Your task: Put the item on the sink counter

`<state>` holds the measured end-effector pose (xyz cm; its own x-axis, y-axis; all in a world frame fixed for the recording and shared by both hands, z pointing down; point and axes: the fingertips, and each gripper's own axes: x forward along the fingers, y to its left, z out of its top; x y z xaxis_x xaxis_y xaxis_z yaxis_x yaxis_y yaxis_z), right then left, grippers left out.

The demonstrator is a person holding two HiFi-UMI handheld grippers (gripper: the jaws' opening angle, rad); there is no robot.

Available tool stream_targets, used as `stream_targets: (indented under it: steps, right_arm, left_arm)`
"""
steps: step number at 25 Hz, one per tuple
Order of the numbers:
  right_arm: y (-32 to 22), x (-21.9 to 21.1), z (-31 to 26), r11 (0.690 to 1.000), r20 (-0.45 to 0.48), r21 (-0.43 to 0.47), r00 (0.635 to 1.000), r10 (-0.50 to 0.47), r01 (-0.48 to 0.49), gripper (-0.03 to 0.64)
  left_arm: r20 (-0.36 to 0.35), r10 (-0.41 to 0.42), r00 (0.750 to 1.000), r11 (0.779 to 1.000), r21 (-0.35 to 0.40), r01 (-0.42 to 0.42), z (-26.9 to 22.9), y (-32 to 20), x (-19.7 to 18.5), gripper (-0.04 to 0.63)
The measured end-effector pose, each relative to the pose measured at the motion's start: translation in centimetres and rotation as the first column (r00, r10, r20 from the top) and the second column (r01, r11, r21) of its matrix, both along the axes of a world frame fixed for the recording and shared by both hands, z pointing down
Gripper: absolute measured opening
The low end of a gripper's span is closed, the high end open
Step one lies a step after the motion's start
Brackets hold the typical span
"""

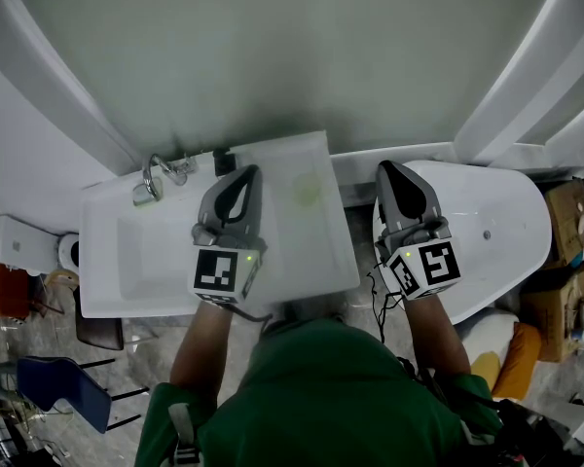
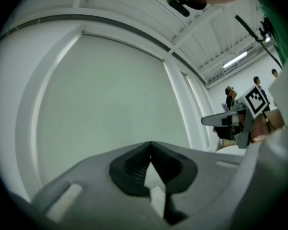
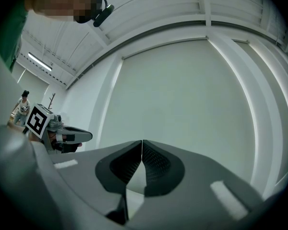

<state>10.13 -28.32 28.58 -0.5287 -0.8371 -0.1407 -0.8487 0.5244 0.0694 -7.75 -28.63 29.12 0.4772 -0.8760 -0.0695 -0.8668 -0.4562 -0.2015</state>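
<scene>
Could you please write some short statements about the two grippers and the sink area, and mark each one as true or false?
1. The left gripper has its jaws together, with nothing between them. True.
2. The right gripper holds a bottle. False: its jaws are together and empty.
3. The faucet stands at the right end of the sink. False: in the head view it is near the back left corner.
4. In the head view, the right gripper shows over the white tub. True.
5. The person wears a red top. False: it is a green top.
</scene>
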Motion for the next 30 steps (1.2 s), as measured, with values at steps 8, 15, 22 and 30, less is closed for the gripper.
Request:
stream_targets:
  steps: [8, 15, 22, 30]
  right_arm:
    - [-0.1, -0.2, 0.1, 1.0, 0.0, -0.004, 1.0, 0.003, -0.003, 0.004]
    - [-0.3, -0.5, 0.2, 1.0, -0.008, -0.004, 1.0, 0.005, -0.005, 0.004]
    - [-0.5, -0.6, 0.4, 1.0, -0.016, -0.004, 1.0, 0.021, -0.021, 0.003]
    - [-0.7, -0.8, 0.6, 1.0, -0.03, -0.009, 0.999, 0.024, -0.024, 0.003]
  left_arm:
    - [-0.003, 0.005, 1.0, 1.0, -0.008, -0.005, 0.3, -0.2, -0.1, -0.002]
    - [-0.002, 0.009, 1.0, 1.0, -0.013, -0.009, 0.6, -0.7, -0.4, -0.001]
    - [-0.003, 0.012, 1.0, 1.0, -0.023, -0.012, 1.1, -1.2, -0.7, -0.001]
    - [-0.004, 0.013, 1.0, 0.999, -0.038, -0.013, 1.7, -2.0, -0.7, -0.002]
